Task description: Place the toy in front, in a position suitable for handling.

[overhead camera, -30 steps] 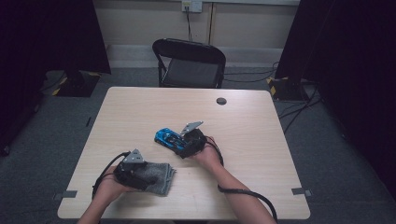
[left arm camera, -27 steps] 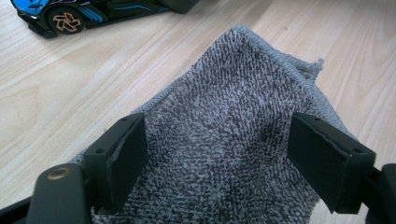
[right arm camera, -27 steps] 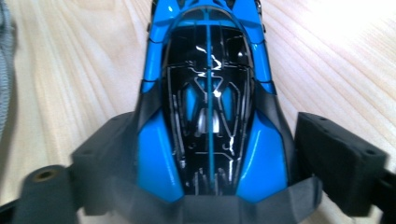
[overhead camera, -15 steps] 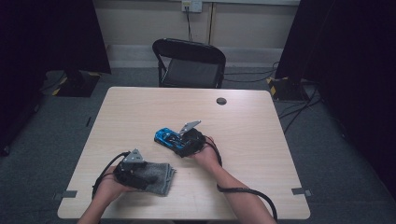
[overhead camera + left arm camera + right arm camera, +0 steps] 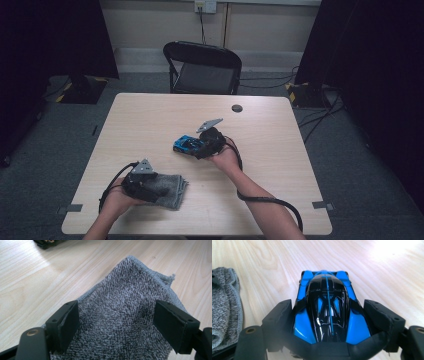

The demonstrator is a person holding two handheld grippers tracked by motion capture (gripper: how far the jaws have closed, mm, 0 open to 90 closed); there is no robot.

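A blue and black toy car (image 5: 182, 144) sits between the jaws of my right gripper (image 5: 197, 147), near the middle of the table. In the right gripper view both pads press the sides of the car (image 5: 325, 290). The right gripper (image 5: 328, 308) has just been closing on it. My left gripper (image 5: 160, 185) rests on a folded grey towel (image 5: 175, 192) near the table's front left. In the left gripper view the towel (image 5: 125, 302) bunches up between the jaws of the left gripper (image 5: 117, 312) and touches both pads.
The light wooden table (image 5: 150, 120) carries a small black round disc (image 5: 237, 108) near its far edge. A black folding chair (image 5: 202, 70) stands behind the table. A cable trails from each gripper. The towel's edge (image 5: 224, 307) lies left of the car.
My right gripper has risen a little with the blue car held in it. The left gripper and the towel have stayed where they were.
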